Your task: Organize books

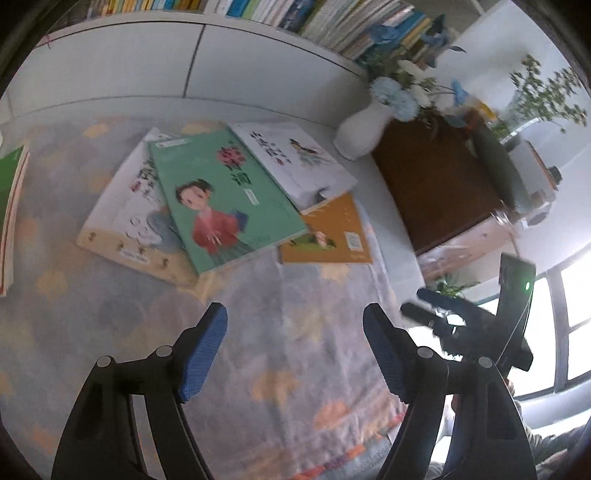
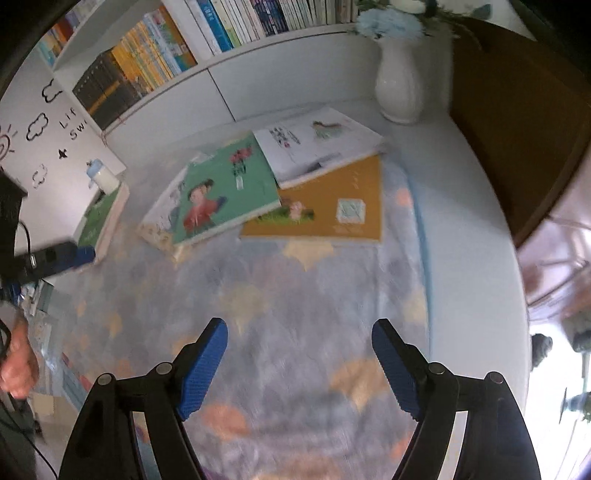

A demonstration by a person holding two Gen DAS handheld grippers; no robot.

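Both grippers' fingers, left and right, stood apart, holding nothing. Four books, green topmost, lay scattered, overlapping on the cloth; sorting seemingly remained.

I get soft, cool daylight in both feeds, coming from the window, which is blown out to white glare at the right edge. Motion blur smears the patterned cloth and the book covers; the blue claw pads stay crisp. Fisheye bending curves the bookshelf, and black vignetting eats the corners. Shadows are faint.
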